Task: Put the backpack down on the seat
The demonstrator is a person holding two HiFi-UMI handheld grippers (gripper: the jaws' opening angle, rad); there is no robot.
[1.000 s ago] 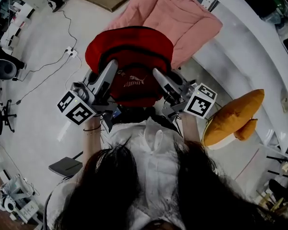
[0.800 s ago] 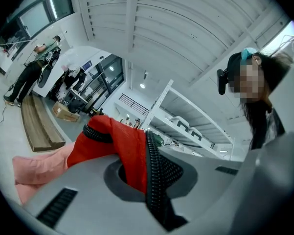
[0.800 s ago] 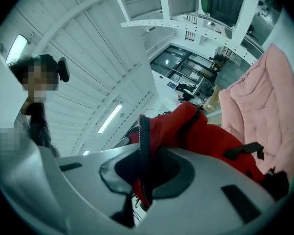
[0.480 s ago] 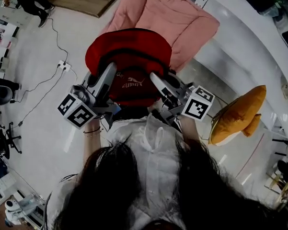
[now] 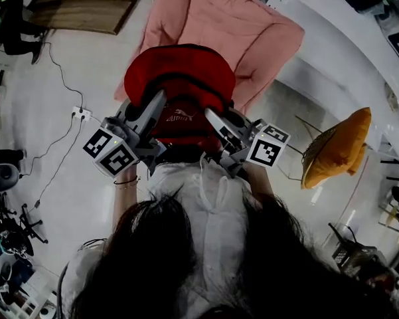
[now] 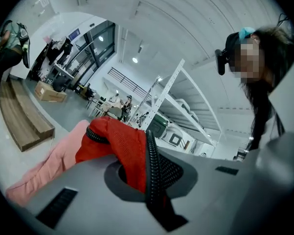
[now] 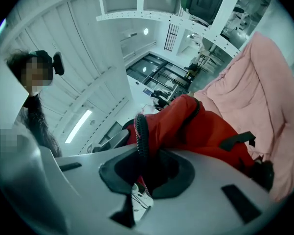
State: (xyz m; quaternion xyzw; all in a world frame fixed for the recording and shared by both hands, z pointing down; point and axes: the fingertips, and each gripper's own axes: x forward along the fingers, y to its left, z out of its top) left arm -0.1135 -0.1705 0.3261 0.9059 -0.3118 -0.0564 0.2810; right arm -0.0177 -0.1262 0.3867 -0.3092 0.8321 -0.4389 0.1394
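A red backpack (image 5: 180, 78) with black zips and a white logo hangs in the air in front of the person, just before the pink cushioned seat (image 5: 232, 28). My left gripper (image 5: 160, 105) is shut on the backpack's left edge, red fabric and a black zip (image 6: 149, 165) pinched between its jaws. My right gripper (image 5: 212, 117) is shut on the right edge, where a black zip (image 7: 141, 136) runs into the jaws. In the right gripper view the backpack (image 7: 205, 131) hangs against the pink seat (image 7: 264, 97).
An orange cushion (image 5: 338, 145) on a wire chair stands at the right. A white shelf unit (image 5: 345, 52) runs behind the seat. A wooden platform (image 5: 86, 8) and a floor cable with a socket (image 5: 76, 113) lie at the left. A standing person (image 6: 7, 48) is at the far left.
Both grippers and the backpack have moved forward towards the pink seat and a little lower. The grips have not changed.
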